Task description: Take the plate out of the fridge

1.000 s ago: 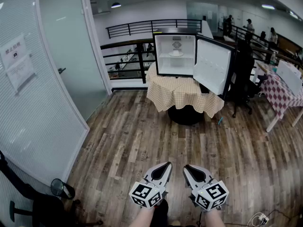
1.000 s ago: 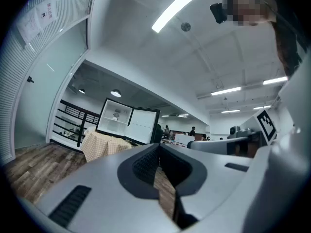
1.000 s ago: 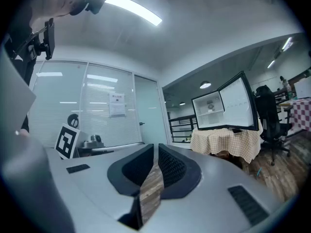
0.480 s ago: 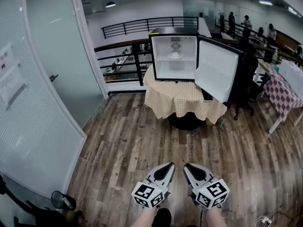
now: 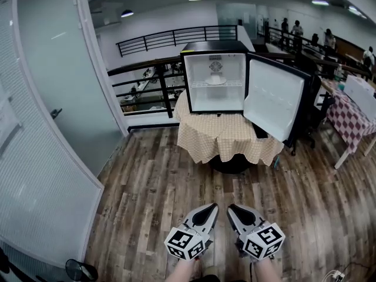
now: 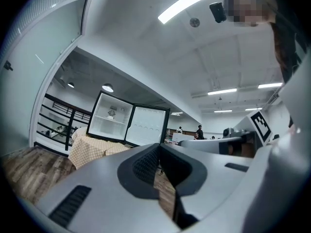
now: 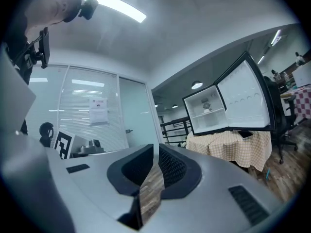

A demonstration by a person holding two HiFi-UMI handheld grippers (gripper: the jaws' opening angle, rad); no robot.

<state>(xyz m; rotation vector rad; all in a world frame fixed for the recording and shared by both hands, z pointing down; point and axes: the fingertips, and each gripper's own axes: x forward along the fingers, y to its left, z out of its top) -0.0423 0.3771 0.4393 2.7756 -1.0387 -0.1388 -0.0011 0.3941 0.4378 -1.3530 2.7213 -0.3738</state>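
A small black fridge stands on a round table with a checked cloth, several steps ahead of me. Its door hangs open to the right. On the wire shelf inside sits a white plate, also seen small in the left gripper view as the plate and in the right gripper view as the plate. My left gripper and right gripper hover side by side over the wooden floor, far short of the fridge. Both are shut with nothing between them.
A frosted glass wall with a door runs along the left. A black railing stands behind the fridge. A black office chair and a red-checked table are at the right. Several people stand at the far back.
The fridge and its table have come nearer and sit lower in the head view; the glass wall has slid left. Both grippers keep their place and stay shut.
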